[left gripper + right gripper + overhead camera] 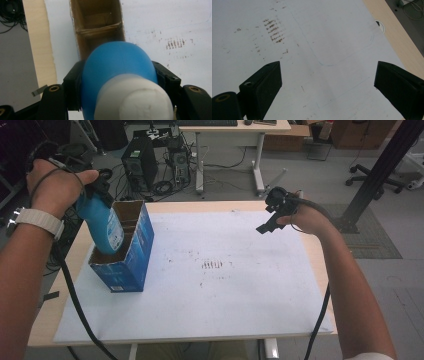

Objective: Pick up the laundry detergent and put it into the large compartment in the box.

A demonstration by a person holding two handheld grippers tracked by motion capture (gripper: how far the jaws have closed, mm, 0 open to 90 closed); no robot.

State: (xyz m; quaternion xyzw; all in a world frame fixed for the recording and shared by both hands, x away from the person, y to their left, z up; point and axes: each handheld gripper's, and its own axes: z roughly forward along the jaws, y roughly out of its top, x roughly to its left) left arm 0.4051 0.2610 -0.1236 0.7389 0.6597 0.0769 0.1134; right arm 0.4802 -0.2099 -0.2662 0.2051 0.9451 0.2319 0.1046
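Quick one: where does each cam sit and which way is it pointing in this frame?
High view: above the person's side, looking forward and down at the table; both forearms, left gripper, right gripper.
Left gripper view: rides that gripper, looks down its jaws clamped on the blue bottle over the cardboard box.
Right gripper view: rides the right gripper, jaws open over the white mat.
Shared: brown smudges on the mat.

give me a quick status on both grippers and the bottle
Left gripper shut on blue bottle, bottom end in the box. Right gripper open, above the mat. Nothing in the way.
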